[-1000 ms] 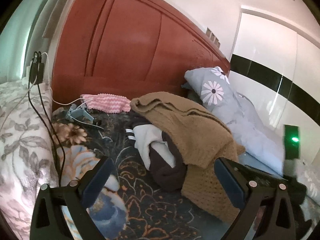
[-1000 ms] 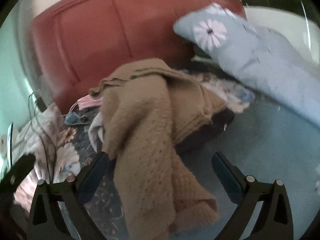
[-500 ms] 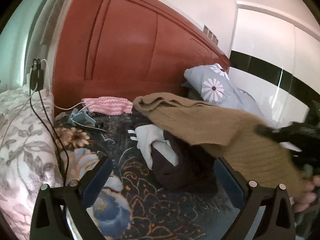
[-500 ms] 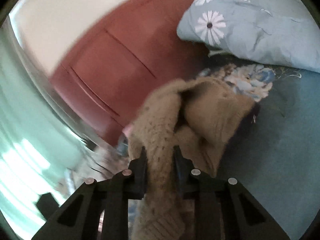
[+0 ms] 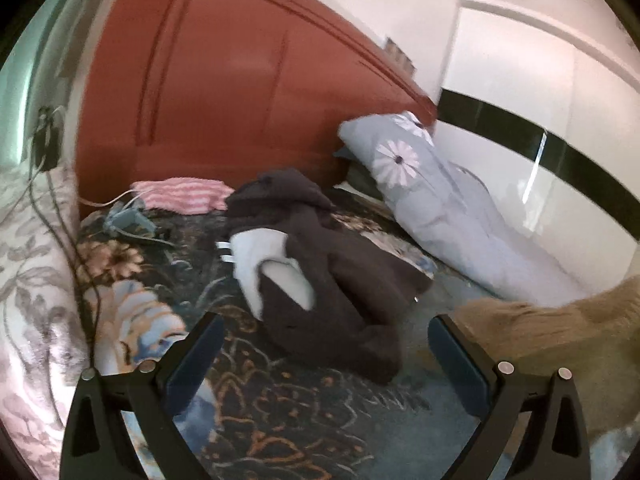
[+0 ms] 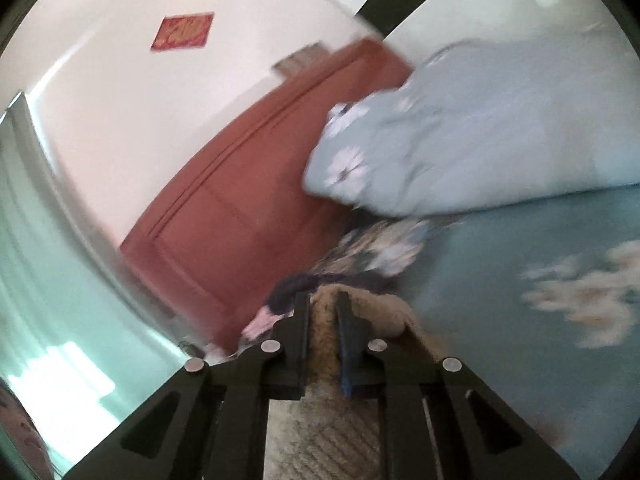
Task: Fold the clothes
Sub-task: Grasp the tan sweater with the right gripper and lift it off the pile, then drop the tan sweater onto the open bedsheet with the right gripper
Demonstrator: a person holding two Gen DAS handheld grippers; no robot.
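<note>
A brown knit sweater [image 6: 320, 432] is pinched between the pads of my right gripper [image 6: 322, 298], whose jaws are closing on it. It hangs lifted off the bed, and in the left wrist view its brown knit [image 5: 560, 320] trails in at the lower right. My left gripper [image 5: 324, 322] stands open with nothing between its fingers, low over the bedspread. Just beyond it lies a heap of dark brown clothing [image 5: 340, 272] wrapped around a white garment [image 5: 256, 256] with stripes.
A red wooden headboard [image 5: 240, 100] closes off the far side. A pale blue daisy-print pillow [image 5: 440, 208] leans at the right, a pink striped cloth [image 5: 184, 196] and a charger cable [image 5: 52, 184] sit at the left. The floral bedspread [image 5: 132, 320] covers the bed.
The right gripper closed on the brown sweater and pulled it off the heap, up and to the right, rolling as it went. The dark clothes beneath now show. The left gripper shifted slightly.
</note>
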